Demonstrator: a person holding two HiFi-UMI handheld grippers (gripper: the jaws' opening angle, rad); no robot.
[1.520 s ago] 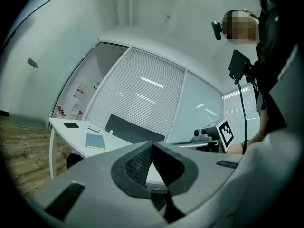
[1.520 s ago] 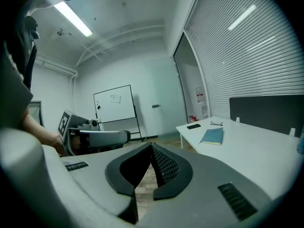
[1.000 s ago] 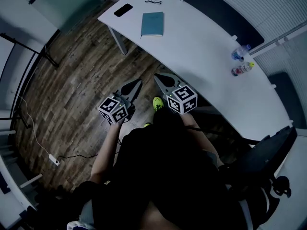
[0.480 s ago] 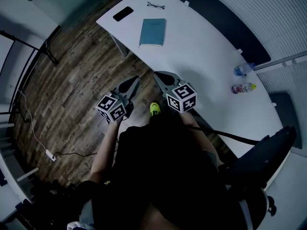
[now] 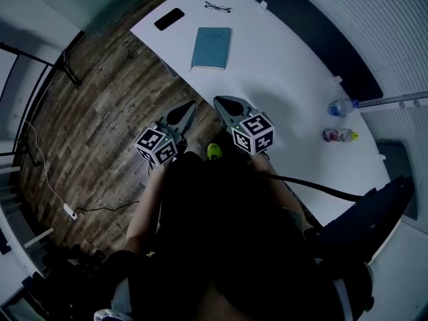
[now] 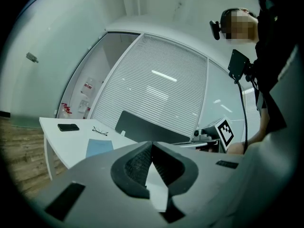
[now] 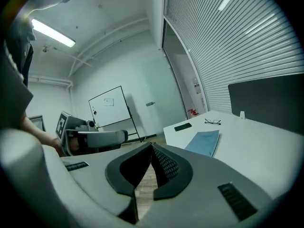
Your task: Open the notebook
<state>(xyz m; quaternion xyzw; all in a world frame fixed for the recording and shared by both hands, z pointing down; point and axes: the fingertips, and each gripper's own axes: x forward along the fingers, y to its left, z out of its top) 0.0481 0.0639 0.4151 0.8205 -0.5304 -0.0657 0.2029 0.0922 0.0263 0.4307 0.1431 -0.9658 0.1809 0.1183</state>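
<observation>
A closed teal notebook (image 5: pixel 211 47) lies flat on the white curved table (image 5: pixel 281 65), near its far end; it also shows as the notebook (image 6: pixel 99 147) in the left gripper view and the notebook (image 7: pixel 203 142) in the right gripper view. My left gripper (image 5: pixel 189 105) hangs over the wooden floor short of the table, jaws shut and empty. My right gripper (image 5: pixel 218 101) is beside it at the table's near edge, also shut with nothing held. Both point toward the notebook, well apart from it.
A black phone (image 5: pixel 169 19) and a pair of glasses (image 5: pixel 219 7) lie beyond the notebook. Two bottles (image 5: pixel 340 121) rest at the table's right part. A dark office chair (image 5: pixel 364 212) stands at the right. A cable (image 5: pixel 40 172) runs over the floor.
The table and notebook have come nearer in the head view as both grippers moved forward together toward the table. Both have stayed shut.
</observation>
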